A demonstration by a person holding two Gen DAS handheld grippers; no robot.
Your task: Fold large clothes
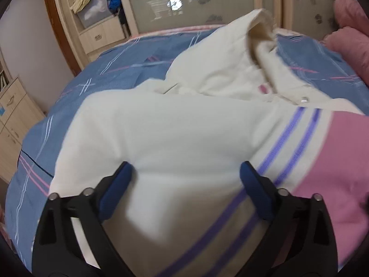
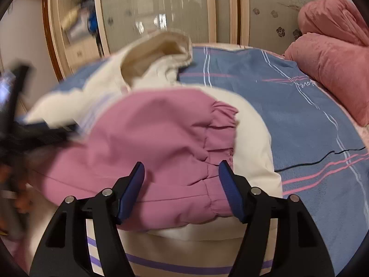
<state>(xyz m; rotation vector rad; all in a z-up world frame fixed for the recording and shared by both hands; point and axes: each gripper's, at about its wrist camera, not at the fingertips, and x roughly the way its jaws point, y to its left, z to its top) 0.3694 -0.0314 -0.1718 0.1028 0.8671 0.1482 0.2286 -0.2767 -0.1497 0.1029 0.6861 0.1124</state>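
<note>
A cream padded jacket (image 1: 175, 124) with purple stripes and pink sleeve ends lies on the blue bed. Its hood (image 1: 256, 30) stands up at the far end. In the left wrist view one sleeve lies folded across the body, and my left gripper (image 1: 185, 173) is open right over it, empty. In the right wrist view the pink sleeve end (image 2: 161, 138) with its gathered cuff lies across the jacket (image 2: 256, 152). My right gripper (image 2: 181, 173) is open just above the cuff, empty. The left gripper (image 2: 34, 133) shows blurred at the left of the right wrist view.
The blue plaid bedsheet (image 2: 299, 115) covers the bed around the jacket. Pink pillows (image 2: 332, 69) lie at the right. Wardrobe doors (image 2: 161, 7) and shelves with clutter (image 1: 96, 7) stand behind the bed. A thin black cable (image 2: 322, 157) lies on the sheet at the right.
</note>
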